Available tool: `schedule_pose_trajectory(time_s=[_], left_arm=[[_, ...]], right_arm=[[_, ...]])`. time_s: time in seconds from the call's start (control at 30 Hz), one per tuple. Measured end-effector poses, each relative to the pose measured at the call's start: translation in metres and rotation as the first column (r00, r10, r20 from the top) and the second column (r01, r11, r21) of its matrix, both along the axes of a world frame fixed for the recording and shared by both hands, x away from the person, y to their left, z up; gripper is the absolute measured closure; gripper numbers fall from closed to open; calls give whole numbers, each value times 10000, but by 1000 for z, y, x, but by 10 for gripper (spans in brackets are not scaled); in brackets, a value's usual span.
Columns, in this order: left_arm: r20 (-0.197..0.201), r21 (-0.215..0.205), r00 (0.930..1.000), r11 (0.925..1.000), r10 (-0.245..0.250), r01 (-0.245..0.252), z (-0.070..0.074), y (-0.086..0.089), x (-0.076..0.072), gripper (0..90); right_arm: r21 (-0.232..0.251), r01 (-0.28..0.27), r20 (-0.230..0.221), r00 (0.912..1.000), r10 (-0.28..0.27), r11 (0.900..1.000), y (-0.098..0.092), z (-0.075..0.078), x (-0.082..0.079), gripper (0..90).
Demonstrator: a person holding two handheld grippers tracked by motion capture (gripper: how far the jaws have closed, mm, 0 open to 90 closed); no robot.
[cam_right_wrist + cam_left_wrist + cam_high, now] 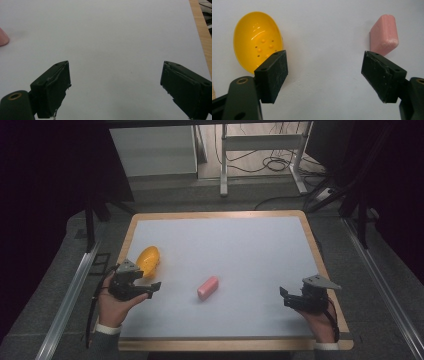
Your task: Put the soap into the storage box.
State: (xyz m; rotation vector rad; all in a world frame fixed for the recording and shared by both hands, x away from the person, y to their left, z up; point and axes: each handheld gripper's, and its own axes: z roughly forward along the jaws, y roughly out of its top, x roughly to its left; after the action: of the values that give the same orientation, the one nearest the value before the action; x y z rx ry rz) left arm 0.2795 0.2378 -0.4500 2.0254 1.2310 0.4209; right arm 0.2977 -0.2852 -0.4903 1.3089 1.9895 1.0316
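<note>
— How are the fingers sitting?
— The left gripper (141, 286) is hovering near the bench's (260, 322) left edge, fingers spread and holding nothing; the right gripper (285, 297), by the right edge, likewise.
— And the things?
— The yellow bowl (148, 260) is lying just beyond the left gripper; the pink block (208, 287) is resting mid-bench.

A table (310, 227) with a light wooden rim is covered by a pale grey-white sheet (235, 250). Two things are laid directly on the sheet: a yellow bowl-shaped piece (148, 260), dotted with small holes and bumps inside, near the left edge, and a pink block (207, 287) with rounded corners, set well apart from it toward the middle.
</note>
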Motion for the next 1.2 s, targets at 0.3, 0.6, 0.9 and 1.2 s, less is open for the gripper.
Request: schedule_pose_trajectory(time_s=[0.3,0.6,0.9,1.2], left_arm=[[16,278,10000,9996,28,-29,2,-8,4,218],[-103,430,9997,9988,-235,239,2,-17,8,217],[-102,764,9993,9964,-370,377,3,-26,11,218],[-241,906,9975,9935,-671,690,3,-39,16,217]], right_arm=[[-249,-3,-56,10000,1,9997,3,-1,0,93],[-275,49,-89,9999,-52,9996,3,-2,1,93],[-338,37,-157,9999,-42,9994,4,-3,1,93],[-369,59,-134,9999,-64,9993,4,-3,1,93]])
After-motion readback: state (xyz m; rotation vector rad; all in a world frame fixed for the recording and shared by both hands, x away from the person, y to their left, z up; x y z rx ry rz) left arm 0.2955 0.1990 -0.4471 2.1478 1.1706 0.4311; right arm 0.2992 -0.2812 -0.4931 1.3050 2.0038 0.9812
